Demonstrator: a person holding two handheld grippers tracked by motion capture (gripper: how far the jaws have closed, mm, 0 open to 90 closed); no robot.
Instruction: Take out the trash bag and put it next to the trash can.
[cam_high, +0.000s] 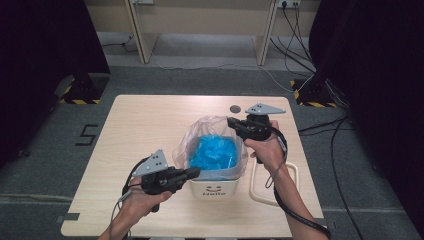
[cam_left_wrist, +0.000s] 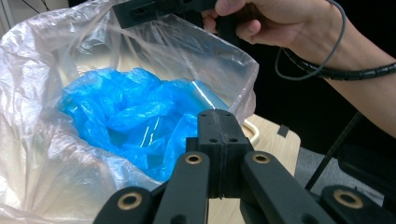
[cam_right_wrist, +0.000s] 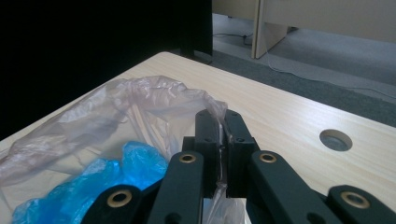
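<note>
A white bin (cam_high: 216, 187) with a smiley face stands near the middle of the wooden table (cam_high: 145, 125), lined with a clear plastic bag (cam_high: 187, 142) that holds crumpled blue plastic (cam_high: 214, 152). The right gripper (cam_high: 231, 121), at the bin's far right, is clenched on the bag's edge, film pinched between its jaws. The left gripper (cam_high: 195, 172), at the bin's near left rim, has its jaws pressed together, with the bag's near edge just beside them; whether it grips film cannot be told. A cream-coloured frame (cam_high: 292, 172) lies right of the bin.
</note>
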